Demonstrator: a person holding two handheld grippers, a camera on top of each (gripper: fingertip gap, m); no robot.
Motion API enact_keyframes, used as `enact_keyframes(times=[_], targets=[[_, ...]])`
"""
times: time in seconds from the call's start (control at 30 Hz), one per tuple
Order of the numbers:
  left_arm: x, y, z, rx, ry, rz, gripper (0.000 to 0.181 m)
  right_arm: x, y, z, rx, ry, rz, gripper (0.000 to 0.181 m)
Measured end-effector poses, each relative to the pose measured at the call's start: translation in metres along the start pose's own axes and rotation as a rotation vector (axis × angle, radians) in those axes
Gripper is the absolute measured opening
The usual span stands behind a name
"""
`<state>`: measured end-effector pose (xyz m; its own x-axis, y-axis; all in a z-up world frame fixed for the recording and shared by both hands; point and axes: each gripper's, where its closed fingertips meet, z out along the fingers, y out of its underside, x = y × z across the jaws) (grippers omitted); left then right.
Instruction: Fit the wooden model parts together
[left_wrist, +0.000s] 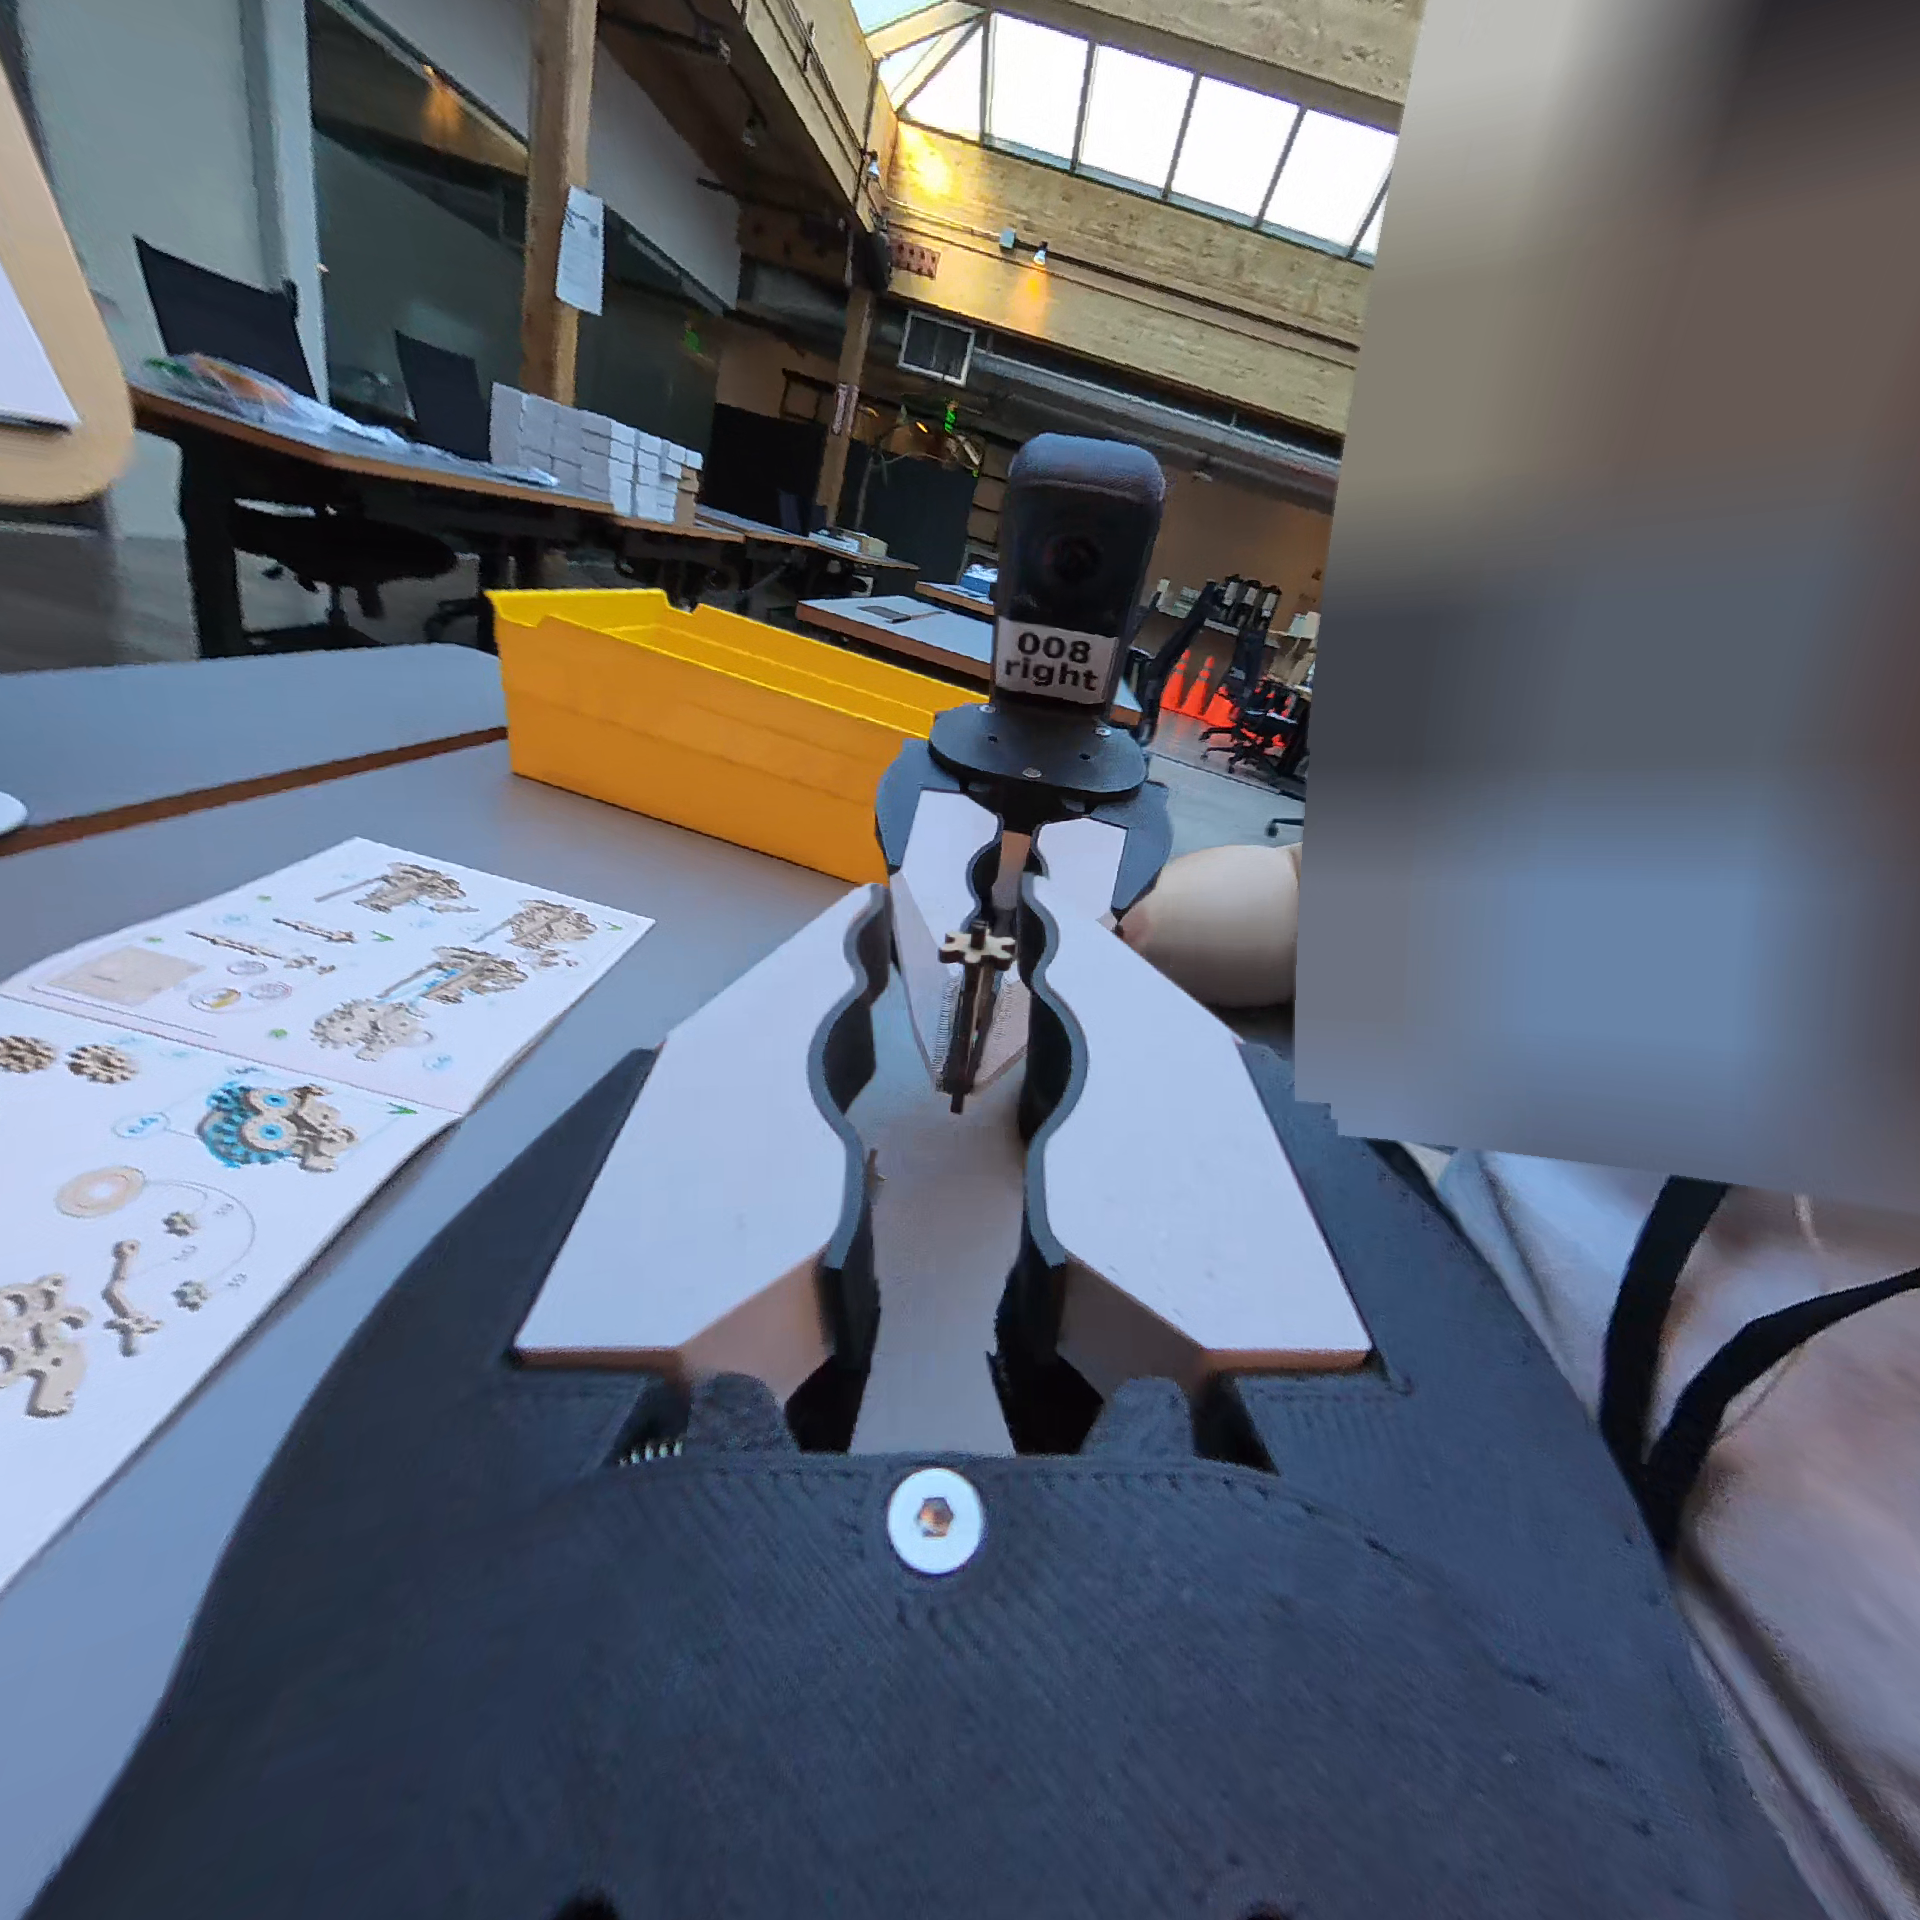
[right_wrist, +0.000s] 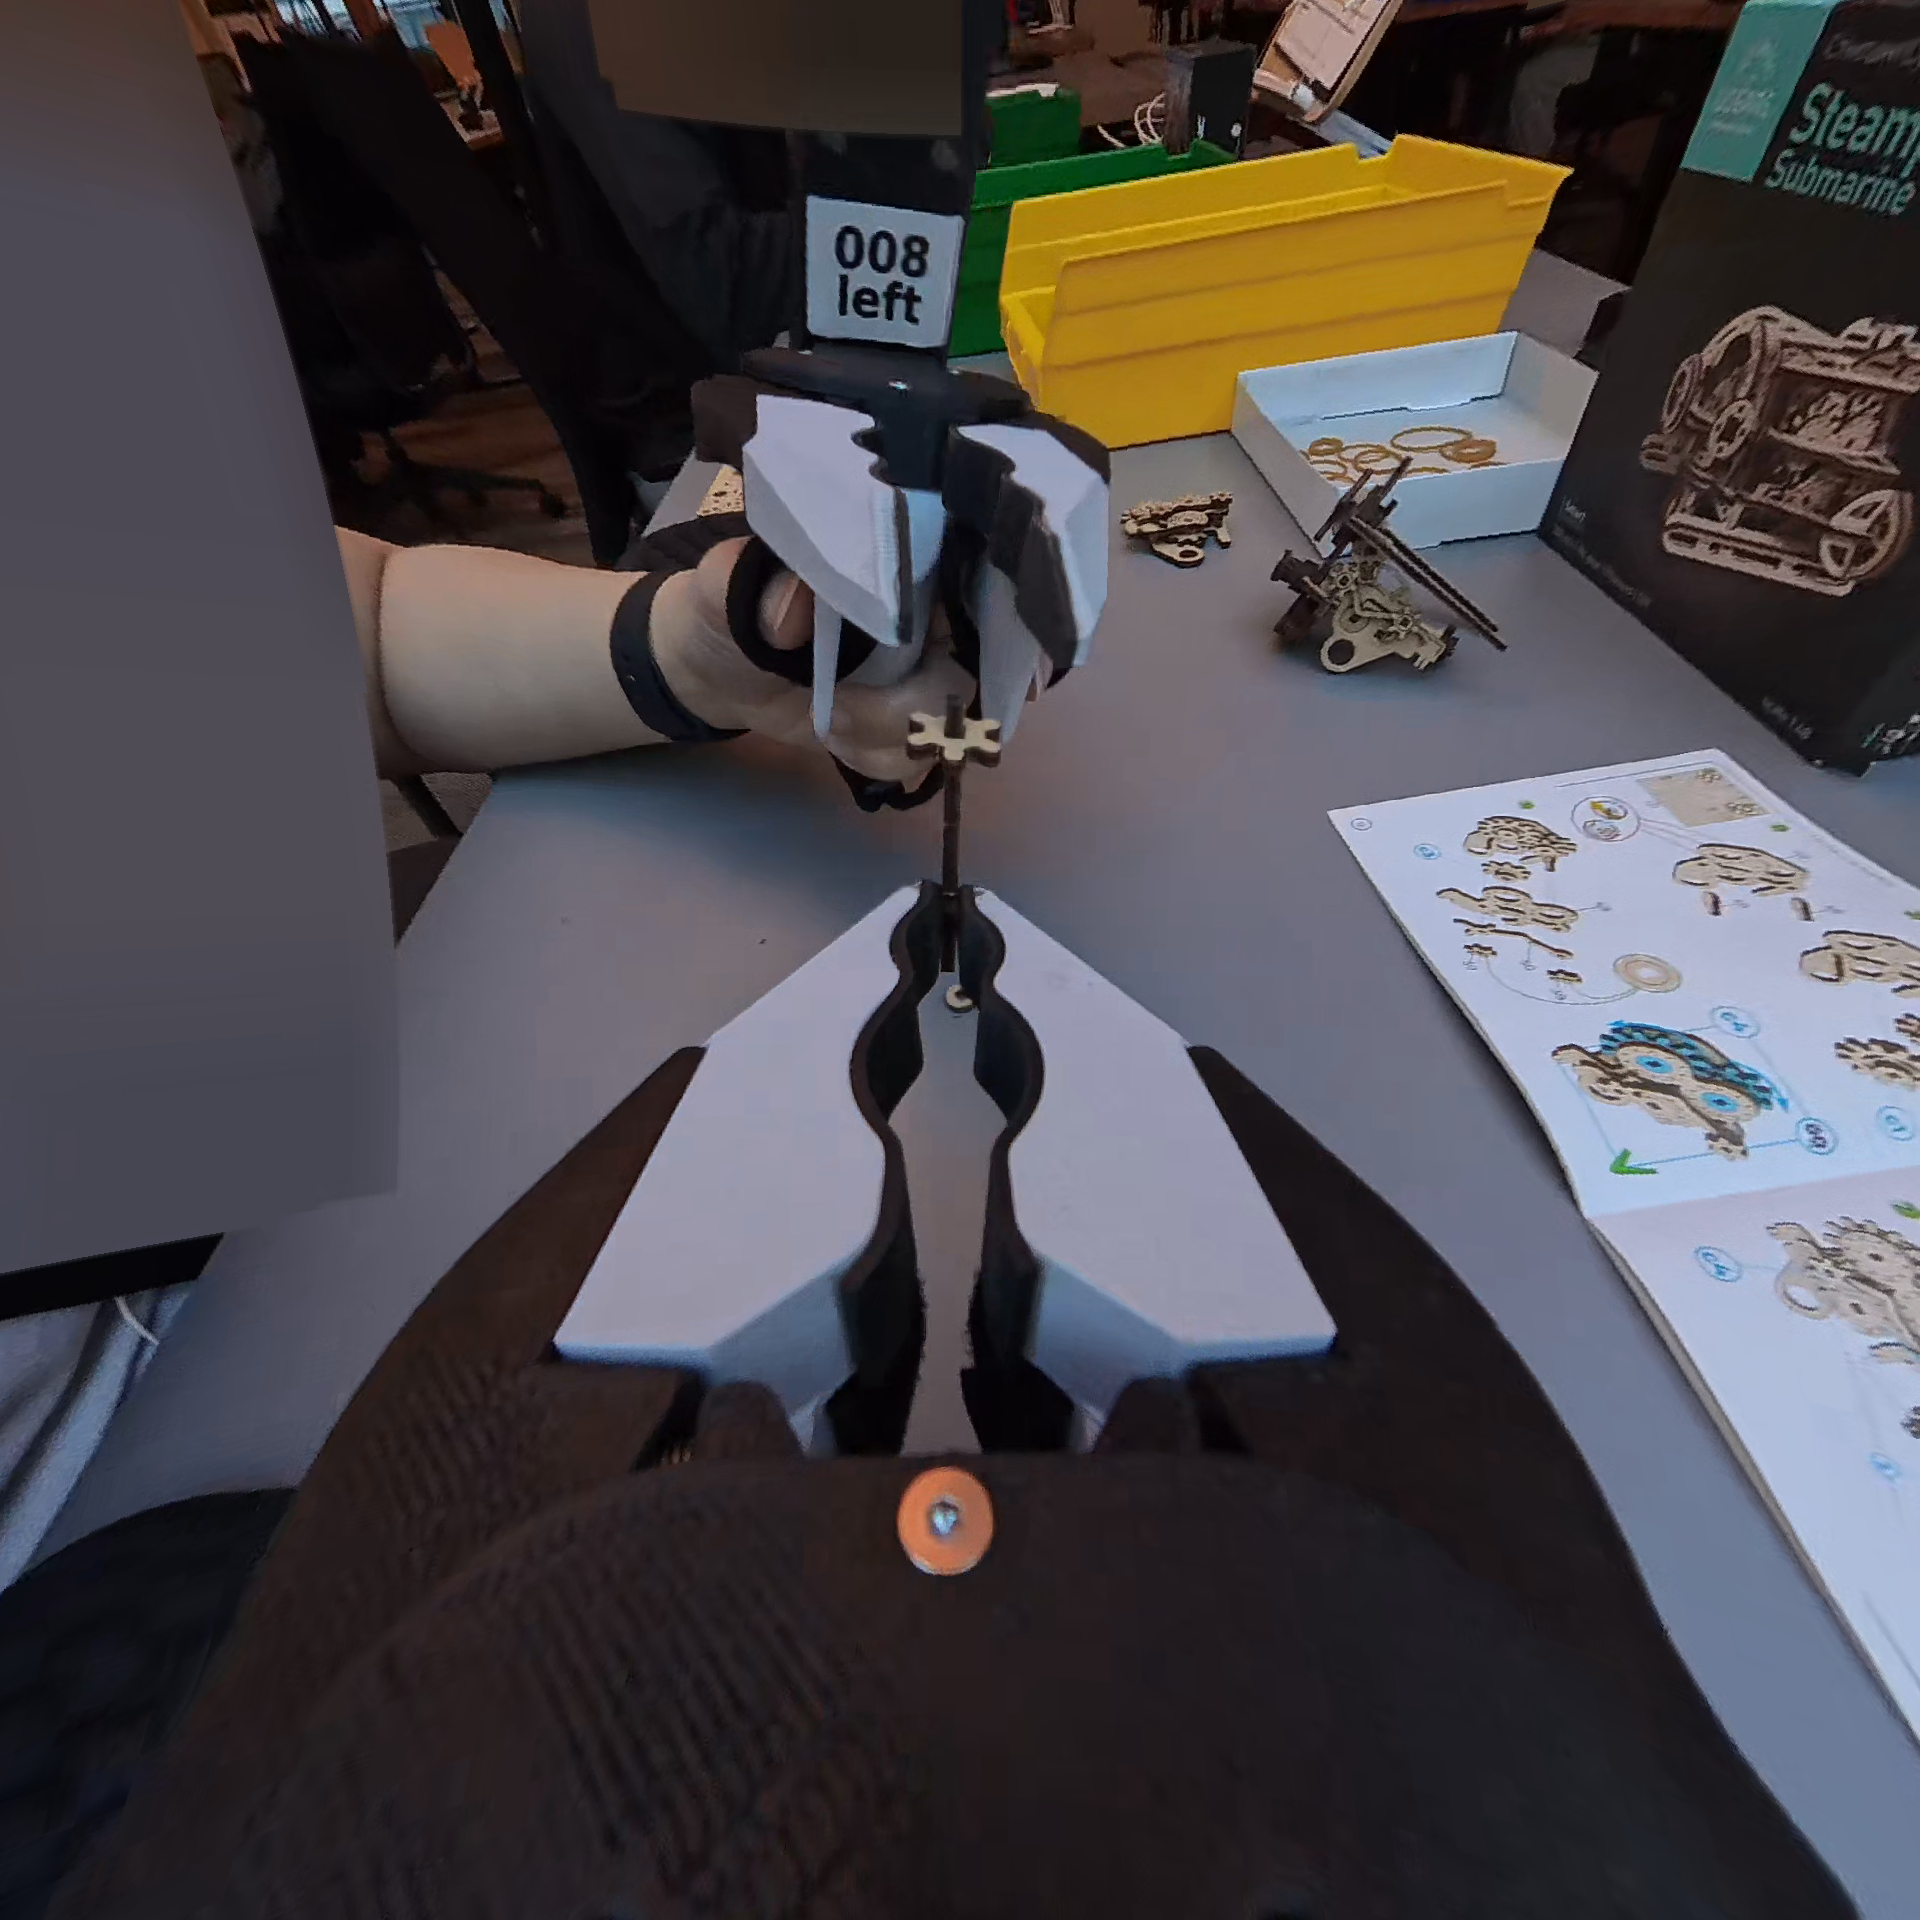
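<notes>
My right gripper (right_wrist: 945, 896) is shut on a thin dark wooden rod (right_wrist: 948, 831) and holds it above the grey table (right_wrist: 644, 935). A small pale cross-shaped wooden piece (right_wrist: 954, 738) sits on the rod's far end. My left gripper (right_wrist: 920, 722) faces it, and its fingertips stand on either side of the cross piece with gaps showing. In the left wrist view the cross piece (left_wrist: 977, 948) shows between my left gripper's (left_wrist: 956, 909) fingers, and the right gripper (left_wrist: 966, 1070) is behind it. A tiny wooden ring (right_wrist: 958, 997) lies on the table under the right fingers.
A partly built wooden model (right_wrist: 1361, 613) and a small wooden part (right_wrist: 1179, 525) lie at the back right. A white tray (right_wrist: 1340, 400) of rings, a yellow bin (right_wrist: 1247, 301), a green bin (right_wrist: 1039, 177) and the kit box (right_wrist: 1787, 416) stand behind. The instruction sheet (right_wrist: 1662, 987) lies at the right. Tip to tip, the grippers are about 5 cm apart.
</notes>
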<state>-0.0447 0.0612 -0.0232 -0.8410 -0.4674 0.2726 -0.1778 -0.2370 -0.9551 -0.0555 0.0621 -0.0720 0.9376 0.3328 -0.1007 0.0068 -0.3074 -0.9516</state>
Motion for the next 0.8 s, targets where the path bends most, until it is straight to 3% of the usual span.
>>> enact_keyframes(times=[0.17,0.3,0.53,0.7,0.8], targets=[[0.005,0.005,-0.001,-0.063,-0.033,0.192,0.02,0.001,0.002,-0.002,-0.047,0.071,-0.133,0.001],[0.013,0.015,0.003,-0.114,-0.011,0.268,0.009,-0.001,0.004,0.0,-0.071,0.1,-0.205,0.001],[0.018,0.009,0.002,-0.052,-0.031,0.35,0.005,-0.005,-0.007,-0.004,0.013,0.108,-0.22,0.0],[0.019,0.005,0.003,-0.001,-0.02,0.283,0.005,-0.007,-0.008,-0.002,0.038,0.089,-0.177,0.0],[0.016,-0.003,0.002,0.041,0.006,0.134,0.03,-0.004,-0.011,-0.005,0.063,0.075,-0.127,0.0]])
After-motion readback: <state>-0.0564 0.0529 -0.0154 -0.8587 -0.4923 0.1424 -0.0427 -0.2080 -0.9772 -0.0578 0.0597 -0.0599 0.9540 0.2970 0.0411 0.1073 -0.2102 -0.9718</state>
